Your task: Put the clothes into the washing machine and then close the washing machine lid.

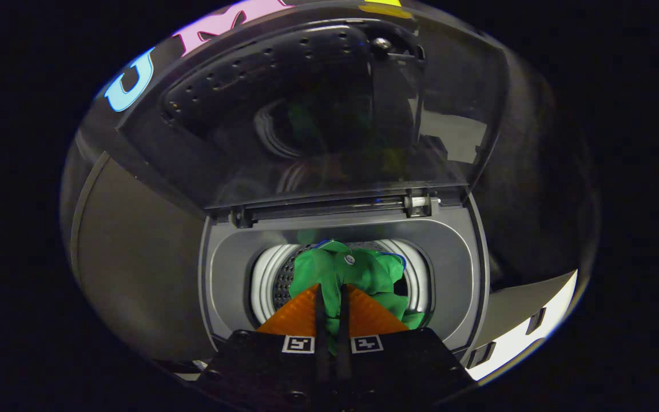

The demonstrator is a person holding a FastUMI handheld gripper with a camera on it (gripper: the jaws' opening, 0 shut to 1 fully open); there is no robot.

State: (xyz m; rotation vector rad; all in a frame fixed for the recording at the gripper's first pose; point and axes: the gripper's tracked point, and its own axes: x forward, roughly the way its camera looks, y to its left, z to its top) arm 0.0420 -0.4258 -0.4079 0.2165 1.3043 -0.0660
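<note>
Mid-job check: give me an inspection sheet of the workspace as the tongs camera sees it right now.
Surface: washing machine top, dark, bare.
Job's things: green garment hanging over the drum opening; lid raised, glass reflecting.
Clutter: nothing seen.
Grippers: tongs nearly closed, both fingers pinching the green garment.
Cables: nothing seen.
Surroundings: black booth wall behind the machine; pale panel beside it.
</note>
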